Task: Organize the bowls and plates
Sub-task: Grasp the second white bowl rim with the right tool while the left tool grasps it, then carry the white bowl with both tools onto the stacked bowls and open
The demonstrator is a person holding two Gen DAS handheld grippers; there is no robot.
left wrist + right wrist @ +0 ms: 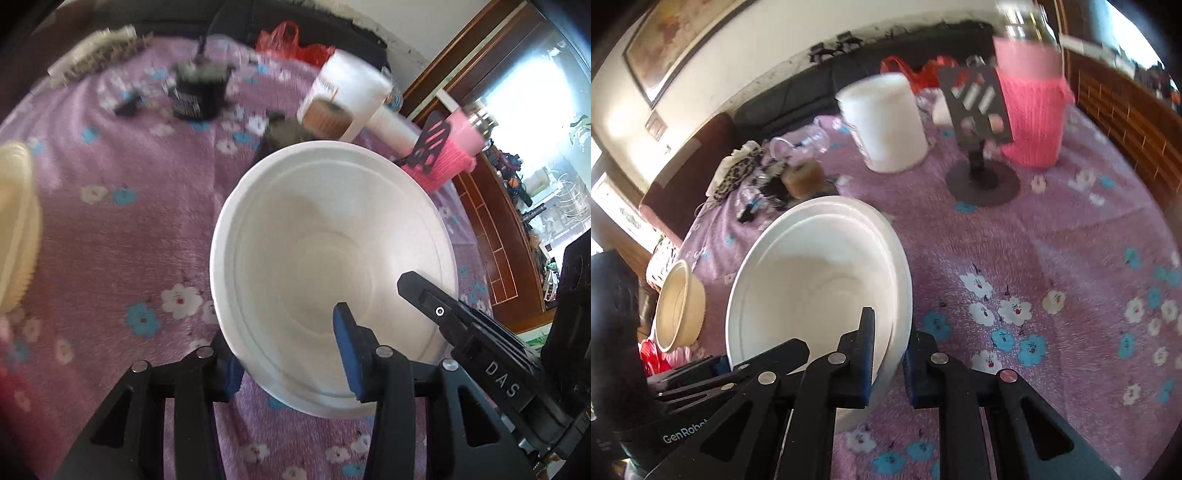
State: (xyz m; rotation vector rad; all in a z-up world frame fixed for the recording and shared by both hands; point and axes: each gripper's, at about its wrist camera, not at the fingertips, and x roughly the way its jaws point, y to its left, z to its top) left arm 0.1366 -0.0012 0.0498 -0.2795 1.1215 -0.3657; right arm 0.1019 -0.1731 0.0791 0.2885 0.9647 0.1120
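Observation:
A white bowl (332,258) is held tilted above the purple flowered cloth; it also shows in the right wrist view (820,280). My left gripper (291,354) is shut on its near rim, one blue pad (347,350) inside the bowl and the other under it. My right gripper (890,354) is shut on the opposite rim, one finger (862,354) inside and one outside. The right gripper's finger (436,306) shows in the left wrist view too. A cream bowl (679,306) lies on its side at the left; its edge also shows in the left wrist view (18,225).
On the cloth (1034,258) stand a white tub (886,122), a pink knitted bottle (1030,107), a black stand (979,147), a clear jar (801,144) and small dark clutter (199,92). A dark sofa (812,92) and wooden cabinet (491,229) border the table.

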